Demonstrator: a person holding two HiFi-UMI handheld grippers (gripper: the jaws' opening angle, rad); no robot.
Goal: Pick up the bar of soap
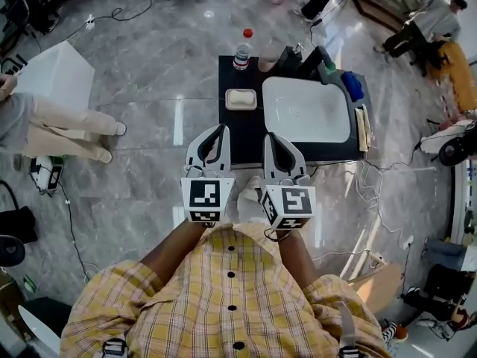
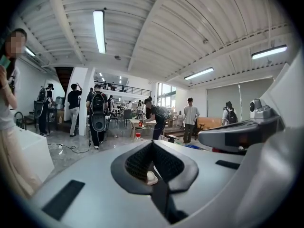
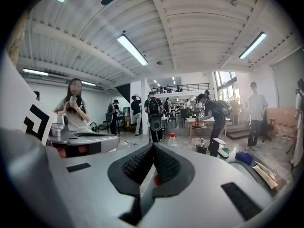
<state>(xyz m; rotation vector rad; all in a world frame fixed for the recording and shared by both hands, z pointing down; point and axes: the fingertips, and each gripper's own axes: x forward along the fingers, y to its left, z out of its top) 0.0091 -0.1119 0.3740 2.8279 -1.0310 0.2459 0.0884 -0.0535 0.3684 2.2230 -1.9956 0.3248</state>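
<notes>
A cream bar of soap lies in a white dish on the left part of the black table, in the head view. Both grippers are held side by side over the table's near edge, short of the soap. My left gripper points at the dish, its jaws together with nothing between them. The right gripper is shut and empty too. In the left gripper view the left gripper shows its ribbed pads meeting. The right gripper view shows the right gripper the same way. Both look out level across the hall.
A white basin fills the table's right half. A water bottle with a red cap, a cup, a green-topped bottle and a blue object stand at the back. A person's legs and a white box are to the left. Cables cross the floor.
</notes>
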